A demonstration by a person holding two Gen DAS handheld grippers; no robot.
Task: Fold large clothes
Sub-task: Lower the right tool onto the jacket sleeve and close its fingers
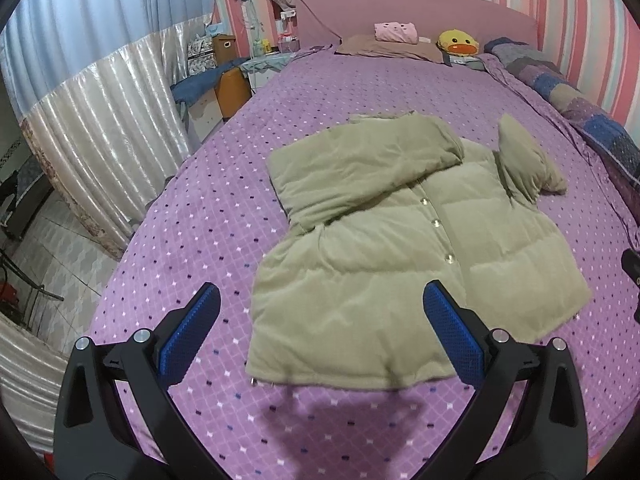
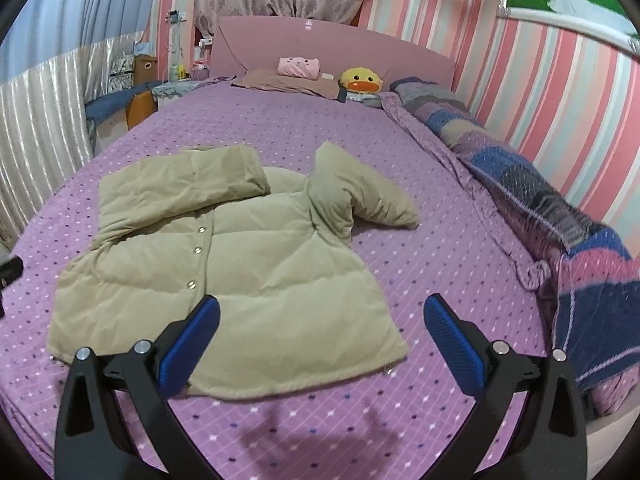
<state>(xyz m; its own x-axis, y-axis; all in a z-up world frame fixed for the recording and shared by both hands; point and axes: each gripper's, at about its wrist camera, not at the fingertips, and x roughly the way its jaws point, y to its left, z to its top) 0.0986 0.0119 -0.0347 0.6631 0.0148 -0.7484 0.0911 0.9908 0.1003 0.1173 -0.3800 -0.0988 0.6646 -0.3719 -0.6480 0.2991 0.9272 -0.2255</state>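
A puffy green coat (image 1: pixel 380 248) lay flat on the bed (image 1: pixel 192 208), close to the near edge. One sleeve (image 1: pixel 360 164) was already folded across the front. The other sleeve (image 2: pixel 360 196) stuck out toward the blanket (image 2: pixel 540 192) at the bed's wall side. Both the left tongs (image 1: pixel 320 332) and the right tongs (image 2: pixel 320 336) were wide apart and held nothing. The next move looked like pinching the loose sleeve and laying it over the front. No readable writing showed anywhere.
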